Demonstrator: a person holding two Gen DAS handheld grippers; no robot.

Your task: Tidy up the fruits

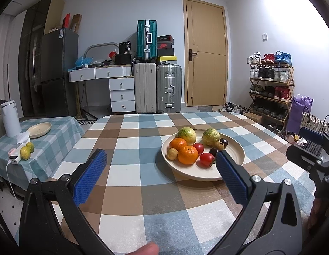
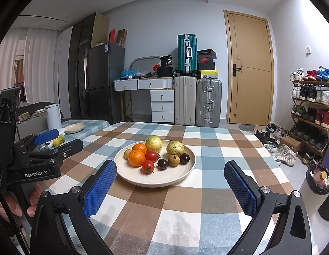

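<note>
Both held above the near edge of the checked table (image 2: pixel 209 148), nothing gripped. Left gripper (image 1: pixel 161 165): jaws wide apart, empty. Right gripper (image 2: pixel 170 176): jaws wide apart too, empty.

Fruit piled on the cream plate (image 2: pixel 181 174), straight ahead of both, mid-table: two oranges (image 2: pixel 136 157), two tomatoes (image 2: pixel 147 166), two green-yellow guavas (image 2: pixel 153 144), dark plums (image 2: pixel 163 164), small brown fruits (image 2: pixel 174 160).

From the left wrist view, plate lying ahead and to the right, its near rim just behind the right-hand finger. From the right wrist view, plate ahead and slightly left, between the two fingers' lines. Probably the right gripper better lined up; nearest fruit the front tomato. Round fruit, so no long axis to match.

Second, empty plate (image 1: pixel 40 129) on the side table (image 1: pixel 58 127) far left, two limes (image 1: pixel 27 150) near it, closer to the left gripper.
</note>
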